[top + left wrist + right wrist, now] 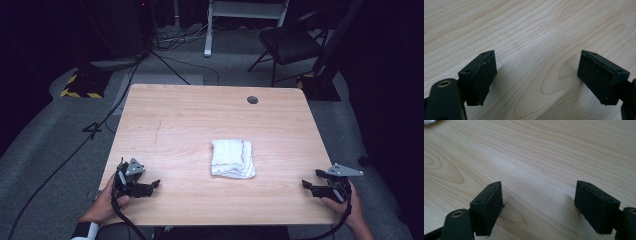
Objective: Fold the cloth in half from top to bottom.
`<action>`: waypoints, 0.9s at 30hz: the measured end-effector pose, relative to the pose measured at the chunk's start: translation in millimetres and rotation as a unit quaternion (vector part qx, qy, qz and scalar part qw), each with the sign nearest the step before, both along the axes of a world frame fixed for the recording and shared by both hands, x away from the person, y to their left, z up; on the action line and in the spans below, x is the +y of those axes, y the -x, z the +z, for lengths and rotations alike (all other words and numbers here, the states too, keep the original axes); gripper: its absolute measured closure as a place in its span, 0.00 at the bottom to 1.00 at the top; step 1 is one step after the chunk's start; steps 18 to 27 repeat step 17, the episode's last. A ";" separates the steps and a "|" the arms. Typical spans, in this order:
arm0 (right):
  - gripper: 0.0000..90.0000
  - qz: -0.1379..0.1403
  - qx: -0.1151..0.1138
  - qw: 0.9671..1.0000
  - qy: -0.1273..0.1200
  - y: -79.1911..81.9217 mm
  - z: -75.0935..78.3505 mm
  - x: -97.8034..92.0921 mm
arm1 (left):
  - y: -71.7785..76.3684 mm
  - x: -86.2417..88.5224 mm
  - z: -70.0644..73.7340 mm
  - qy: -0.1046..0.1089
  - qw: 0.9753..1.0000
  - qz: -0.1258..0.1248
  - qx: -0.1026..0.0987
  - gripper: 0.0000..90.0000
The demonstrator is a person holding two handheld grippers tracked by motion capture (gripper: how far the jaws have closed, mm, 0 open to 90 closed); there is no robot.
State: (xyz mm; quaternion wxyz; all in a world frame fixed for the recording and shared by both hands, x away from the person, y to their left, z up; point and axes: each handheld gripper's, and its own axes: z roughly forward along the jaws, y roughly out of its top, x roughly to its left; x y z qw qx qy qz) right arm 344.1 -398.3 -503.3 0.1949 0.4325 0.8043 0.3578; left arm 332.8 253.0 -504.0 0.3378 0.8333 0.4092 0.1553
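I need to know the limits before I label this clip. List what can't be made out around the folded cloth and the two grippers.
- White folded cloth: in the high view, too small to tell the layer count or the weave; its underside is hidden.
- Same cloth in the right gripper view: cut off by the top left edge.
- Left gripper, right gripper: the person's hands cover their handles in the high view.

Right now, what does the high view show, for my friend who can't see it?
A folded white towel lies in the middle of a light wooden table. A person's hands hold two open black grippers at the near edge, the left gripper and right gripper, both apart from the towel.
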 end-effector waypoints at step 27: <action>0.26 0.001 -0.001 1.000 0.000 0.1 0.0 -0.4 | 0.3 -0.1 -0.3 0.001 1.000 0.001 0.000 0.18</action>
